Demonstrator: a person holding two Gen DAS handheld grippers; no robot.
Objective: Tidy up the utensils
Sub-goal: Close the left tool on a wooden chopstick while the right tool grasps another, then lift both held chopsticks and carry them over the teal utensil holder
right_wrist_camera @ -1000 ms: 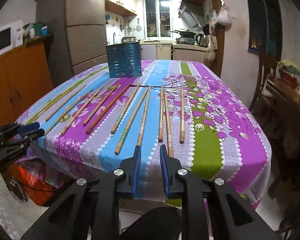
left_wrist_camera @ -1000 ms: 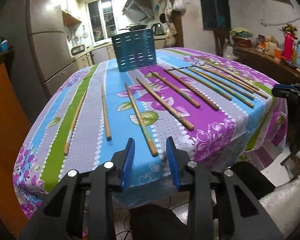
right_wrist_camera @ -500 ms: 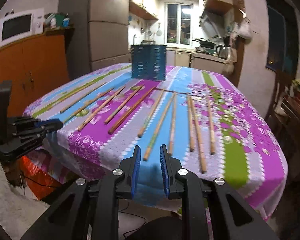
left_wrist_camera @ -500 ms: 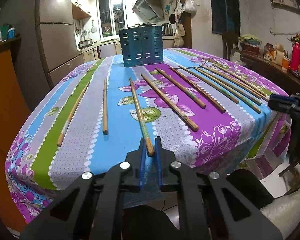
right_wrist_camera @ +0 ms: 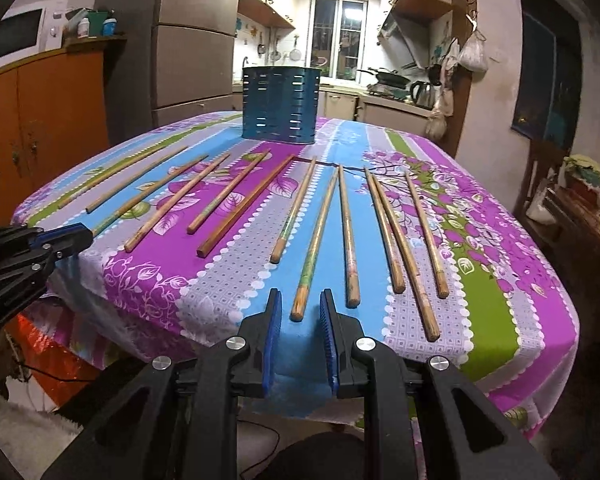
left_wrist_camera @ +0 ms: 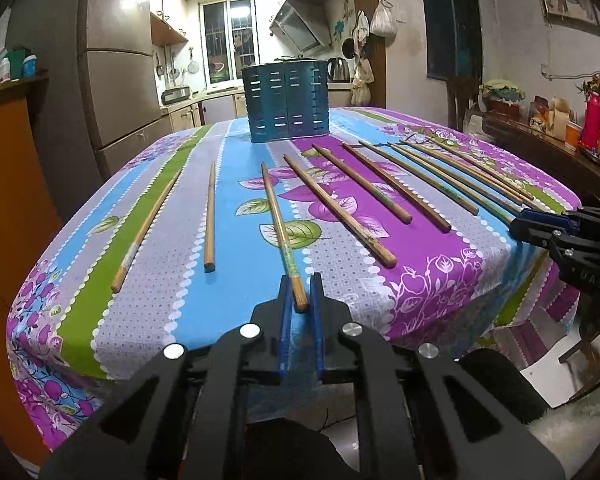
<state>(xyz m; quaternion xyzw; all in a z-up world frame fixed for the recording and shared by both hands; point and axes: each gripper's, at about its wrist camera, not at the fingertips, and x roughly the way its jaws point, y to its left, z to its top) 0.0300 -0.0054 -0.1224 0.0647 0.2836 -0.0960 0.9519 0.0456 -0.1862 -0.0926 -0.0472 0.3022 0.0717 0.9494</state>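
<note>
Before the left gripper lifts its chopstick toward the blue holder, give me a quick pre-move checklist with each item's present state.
1. Left gripper shut on chopstick end: ok.
2. Grip near the chopstick's end, not its middle, so it may tilt: not ok.
3. Neighbouring chopsticks apart from the held one: ok.
4. Holder upright on the tablecloth: ok.
5. Holder empty inside: cannot tell.
6. Right gripper open, its chopstick not gripped: ok.
</note>
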